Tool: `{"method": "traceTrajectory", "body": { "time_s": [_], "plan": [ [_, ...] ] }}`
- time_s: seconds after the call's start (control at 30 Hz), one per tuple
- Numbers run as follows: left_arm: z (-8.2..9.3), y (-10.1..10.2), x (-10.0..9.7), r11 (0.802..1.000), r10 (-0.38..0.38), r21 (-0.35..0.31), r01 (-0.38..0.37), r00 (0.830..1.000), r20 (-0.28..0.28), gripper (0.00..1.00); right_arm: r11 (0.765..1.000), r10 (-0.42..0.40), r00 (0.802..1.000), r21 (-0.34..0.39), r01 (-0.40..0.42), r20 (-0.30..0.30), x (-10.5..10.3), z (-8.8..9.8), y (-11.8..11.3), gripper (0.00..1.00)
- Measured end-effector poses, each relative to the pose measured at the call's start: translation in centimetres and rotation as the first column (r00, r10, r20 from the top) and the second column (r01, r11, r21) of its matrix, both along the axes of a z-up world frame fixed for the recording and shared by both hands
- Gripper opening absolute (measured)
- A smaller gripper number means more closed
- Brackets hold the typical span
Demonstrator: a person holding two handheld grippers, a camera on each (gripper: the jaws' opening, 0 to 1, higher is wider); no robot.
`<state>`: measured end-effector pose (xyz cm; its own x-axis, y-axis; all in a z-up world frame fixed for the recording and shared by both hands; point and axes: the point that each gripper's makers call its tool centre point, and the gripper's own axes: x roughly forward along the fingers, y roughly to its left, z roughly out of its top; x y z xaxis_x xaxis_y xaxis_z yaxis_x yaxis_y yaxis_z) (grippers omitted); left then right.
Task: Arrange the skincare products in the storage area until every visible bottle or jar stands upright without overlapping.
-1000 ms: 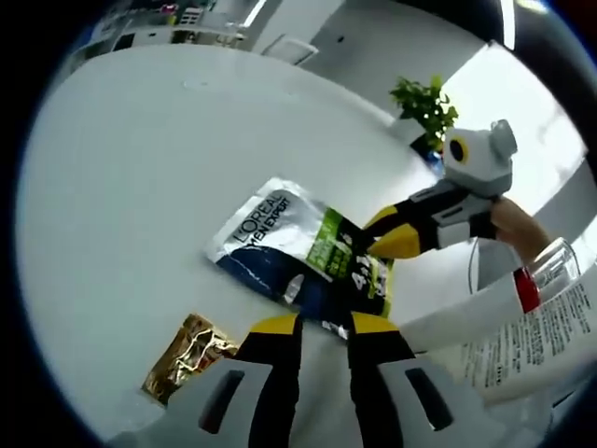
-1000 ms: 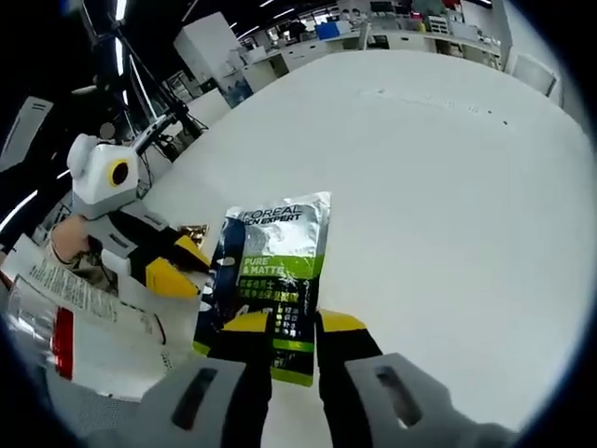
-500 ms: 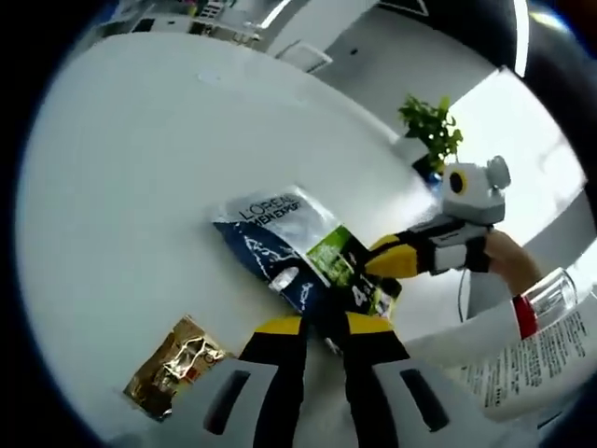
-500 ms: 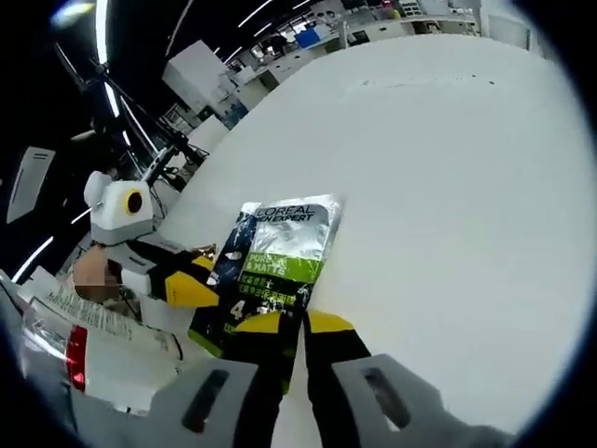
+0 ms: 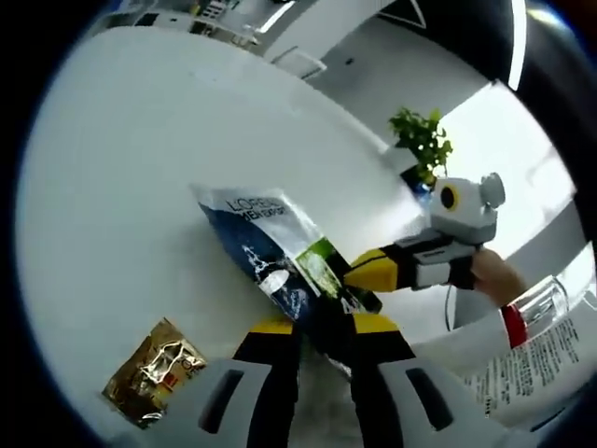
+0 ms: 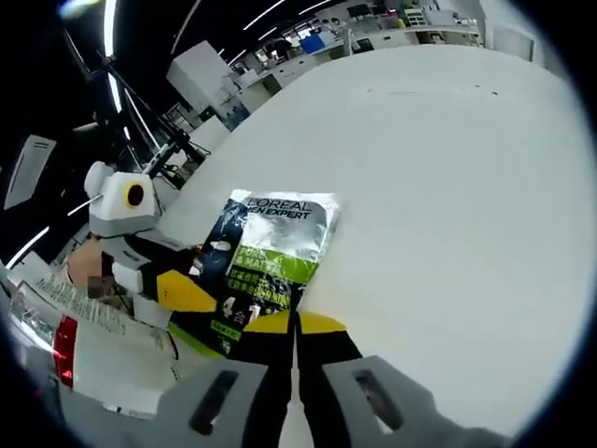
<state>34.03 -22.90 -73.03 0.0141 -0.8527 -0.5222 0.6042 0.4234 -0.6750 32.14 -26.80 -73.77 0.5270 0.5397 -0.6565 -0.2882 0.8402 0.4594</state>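
A L'Oréal Men Expert sachet (image 5: 280,257) — silver at the top, dark blue down one side, with a green band — is held between the two grippers over a broad white table (image 5: 121,159), its printed face tilted up off the surface. In the right gripper view the right gripper (image 6: 295,324) has its yellow-tipped jaws pressed together on the sachet's (image 6: 266,257) near bottom edge, with no gap showing between them. The left gripper (image 6: 184,291) comes in from the left of that view with a yellow tip against the sachet's dark side edge, a hand (image 6: 89,263) behind it. In the left gripper view the left gripper (image 5: 322,329) stands with its jaws a little apart and the sachet's lower corner sitting between the tips — whether they actually pinch it cannot be told. The right gripper (image 5: 373,273) reaches in from the right of that view, its yellow jaw lying on the sachet's green band. A crumpled gold foil packet (image 5: 154,369) lies flat on the table near its close edge, apart from the sachet. A white tube with a red band and fine black print (image 6: 79,345) lies at the near edge beside the left gripper. A small green potted plant (image 5: 420,140) stands at the table's far edge.
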Motion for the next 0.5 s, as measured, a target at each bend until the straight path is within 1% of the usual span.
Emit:
{"method": "traceTrajectory", "body": {
  "time_s": [0.07,0.1,0.13,0.17,0.23,0.3,0.33,0.37,0.43,0.5],
  "plan": [
    [0.9,-0.2,0.4,1.000,0.010,-0.029,-0.010,1.000,0.014,0.14,0.999,-0.005,0.999,0.054,0.002,0.045,0.4,1.2,1.2,0.01],
    [1.4,-0.2,0.5,0.999,0.012,-0.040,-0.011,1.000,0.024,0.13,1.000,-0.005,0.998,0.025,0.003,0.062,0.5,1.5,1.2,0.01],
    [1.7,-0.2,0.6,0.999,0.014,-0.044,-0.013,0.999,0.029,0.12,1.000,-0.001,0.998,0.014,0.000,0.061,0.6,1.7,1.2,0.01],
    [2.2,-0.1,0.7,0.998,0.019,-0.052,-0.017,0.999,0.037,0.11,1.000,0.005,0.997,0.004,-0.006,0.075,0.8,2.2,1.3,0.01],
    [2.9,0.1,1.1,0.997,0.035,-0.067,-0.031,0.998,0.051,0.10,1.000,0.007,0.995,-0.001,-0.007,0.100,1.1,3.2,1.6,0.01],
    [3.9,0.3,1.5,0.995,0.054,-0.090,-0.049,0.997,0.062,0.06,1.000,0.011,0.992,-0.007,-0.010,0.122,1.4,4.0,1.8,0.01],
    [4.5,0.4,1.7,0.993,0.063,-0.106,-0.055,0.996,0.069,0.05,1.000,0.017,0.991,-0.013,-0.015,0.130,1.8,3.8,1.7,0.01],
    [4.8,0.4,1.8,0.992,0.064,-0.113,-0.056,0.995,0.073,0.02,1.000,0.026,0.990,-0.021,-0.023,0.138,2.2,3.4,1.4,0.01],
    [5.6,0.6,2.0,0.991,0.066,-0.123,-0.056,0.995,0.078,0.00,0.999,0.038,0.989,-0.032,-0.034,0.146,2.3,4.0,1.7,0.01],
    [6.2,0.8,2.1,0.993,0.050,-0.113,-0.038,0.993,0.110,0.00,0.999,0.046,0.987,-0.035,-0.041,0.155,2.3,4.6,2.0,0.01]
  ]
}}
